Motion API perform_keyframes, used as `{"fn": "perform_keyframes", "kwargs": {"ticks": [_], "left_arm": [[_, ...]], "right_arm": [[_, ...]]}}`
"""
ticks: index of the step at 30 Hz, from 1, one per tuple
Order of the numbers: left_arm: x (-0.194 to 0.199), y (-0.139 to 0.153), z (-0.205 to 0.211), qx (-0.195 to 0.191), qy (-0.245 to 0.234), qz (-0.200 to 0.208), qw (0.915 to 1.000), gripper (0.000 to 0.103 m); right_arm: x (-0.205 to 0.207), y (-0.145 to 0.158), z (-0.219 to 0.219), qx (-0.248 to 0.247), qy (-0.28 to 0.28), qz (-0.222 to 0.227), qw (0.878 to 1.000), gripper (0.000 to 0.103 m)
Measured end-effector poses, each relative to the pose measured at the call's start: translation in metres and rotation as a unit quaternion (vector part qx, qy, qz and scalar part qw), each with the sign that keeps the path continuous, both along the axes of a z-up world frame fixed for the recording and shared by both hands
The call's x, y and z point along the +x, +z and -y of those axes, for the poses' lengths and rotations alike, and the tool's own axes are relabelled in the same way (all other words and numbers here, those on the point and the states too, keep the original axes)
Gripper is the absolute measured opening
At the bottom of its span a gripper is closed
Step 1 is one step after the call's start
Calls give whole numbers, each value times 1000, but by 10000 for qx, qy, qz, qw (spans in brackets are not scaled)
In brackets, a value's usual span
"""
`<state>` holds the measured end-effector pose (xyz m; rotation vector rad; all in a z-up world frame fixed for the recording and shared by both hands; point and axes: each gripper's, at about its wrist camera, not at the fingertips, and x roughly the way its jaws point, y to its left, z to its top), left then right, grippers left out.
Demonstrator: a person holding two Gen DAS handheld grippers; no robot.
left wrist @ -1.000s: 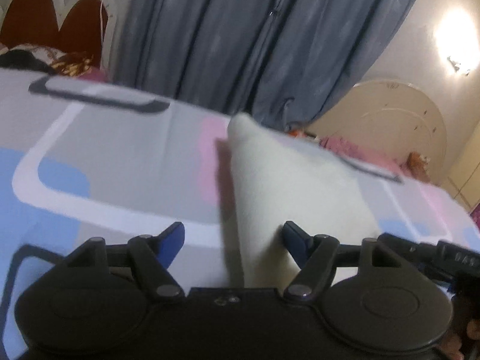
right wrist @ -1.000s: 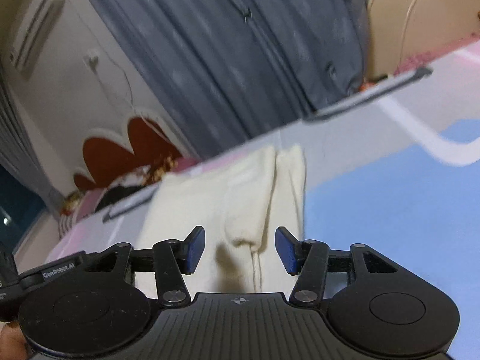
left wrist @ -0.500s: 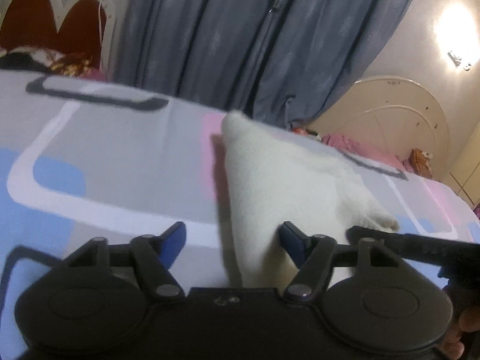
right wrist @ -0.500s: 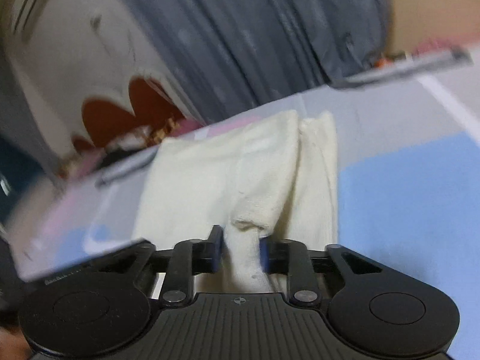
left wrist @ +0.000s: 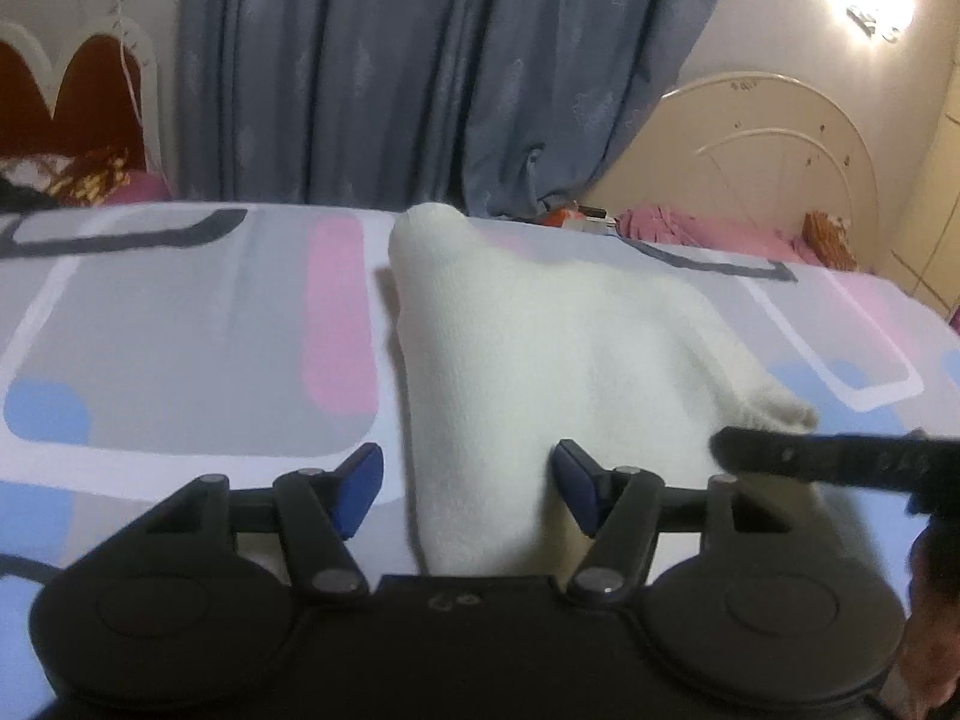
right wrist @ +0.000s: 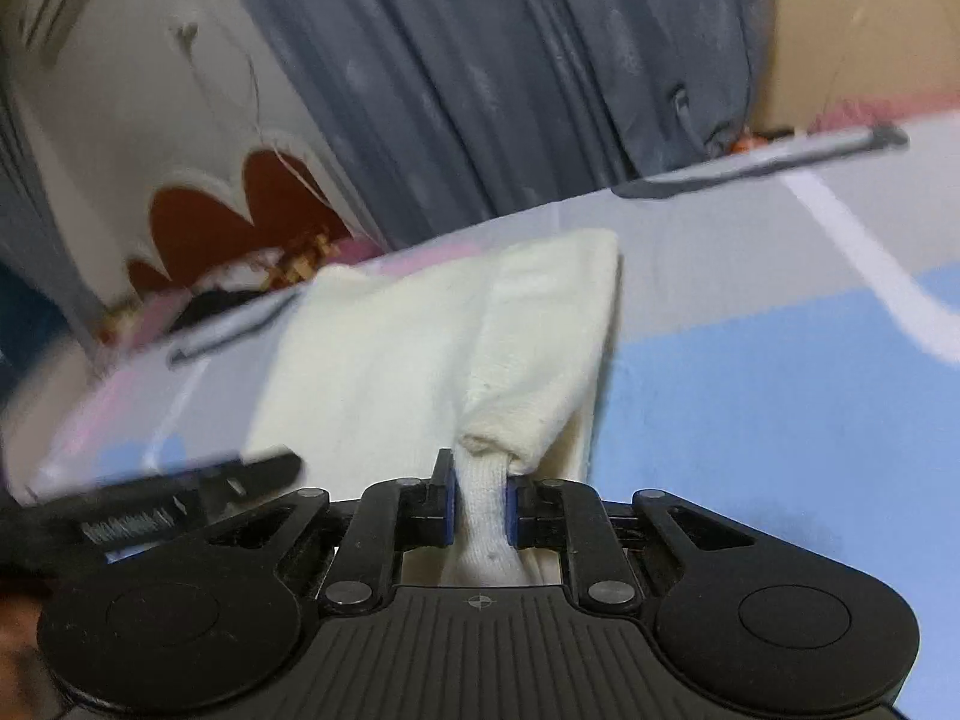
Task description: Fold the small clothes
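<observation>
Right gripper (right wrist: 478, 507) is clamping a bunched fold of the cream knitted garment (right wrist: 432, 354), 1 piece, lying on the pastel-patterned bedsheet (right wrist: 750, 408); jaws aren't closing any more. Left gripper (left wrist: 468, 489) is hanging apart over the near hem w/ nothing pinched. Looks best to be lifting slowly & keeping the edge level. Beyond: 1 grey curtain (left wrist: 390, 72), 2 grippers total

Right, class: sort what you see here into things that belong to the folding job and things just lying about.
Job:
- cream garment
- right hand-held gripper, shut on the garment's cuff
- left hand-held gripper, open

Lying about:
- grey curtain
- white headboard
- pink bedding
- wall lamp
</observation>
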<state>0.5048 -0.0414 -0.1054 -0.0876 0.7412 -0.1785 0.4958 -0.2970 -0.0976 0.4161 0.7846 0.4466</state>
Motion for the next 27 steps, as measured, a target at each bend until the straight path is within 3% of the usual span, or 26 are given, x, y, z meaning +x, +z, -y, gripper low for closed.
{"fn": "perform_keyframes", "kwargs": {"ticks": [2, 3, 4, 5, 7, 8, 9, 10, 13, 14, 15, 17, 19, 21, 24, 27], "left_arm": [[-5, 10, -7, -146, -13, 97, 9998, 57], [-10, 18, -13, -232, -31, 316, 9992, 57], [-14, 29, -16, -323, -61, 573, 9978, 57], [-14, 34, -17, -413, -141, 686, 9967, 57], [-1, 42, -11, -681, -401, 792, 9937, 57], [8, 42, -6, -818, -522, 775, 9923, 57], [17, 39, -1, -911, -612, 744, 9912, 60], [32, 33, 5, -941, -616, 621, 9917, 61], [64, 5, 16, -545, -555, 211, 9967, 58], [61, 0, 19, -439, -643, 307, 9965, 58], [58, 0, 24, -204, -743, 362, 9964, 58], [41, 9, 28, 77, -911, 454, 9948, 58], [16, 16, 22, -77, -984, 628, 9931, 59], [-4, 5, 20, -28, -929, 517, 9943, 58], [-42, -4, 24, 334, -856, 707, 9933, 58], [-77, -22, 25, 600, -841, 531, 9932, 59]], "right_arm": [[-4, 5, 4, 11, 21, 2, 10000, 16], [-8, 10, 9, -50, -79, 50, 9999, 26], [-14, 17, 19, -172, -313, 185, 9992, 45], [-22, 25, 24, -248, -572, 438, 9971, 48], [-26, 35, 34, -279, -807, 766, 9934, 45], [-23, 38, 33, -254, -788, 886, 9926, 38], [-17, 40, 28, -301, -720, 937, 9925, 22], [-8, 39, 20, -358, -606, 942, 9931, 17], [22, 22, -8, -788, -258, 782, 9935, 16], [32, 8, -16, -1086, -134, 573, 9923, 16], [36, -4, -16, -1020, -164, 507, 9934, 16], [37, 1, -8, -891, -143, 403, 9951, 17], [20, 17, 1, -924, -233, 657, 9933, 17], [-4, 26, 8, -895, -133, 924, 9916, 17], [-41, 20, 6, -799, 142, 739, 9940, 17], [-85, 1, -7, -1164, 463, 466, 9910, 17]]}}
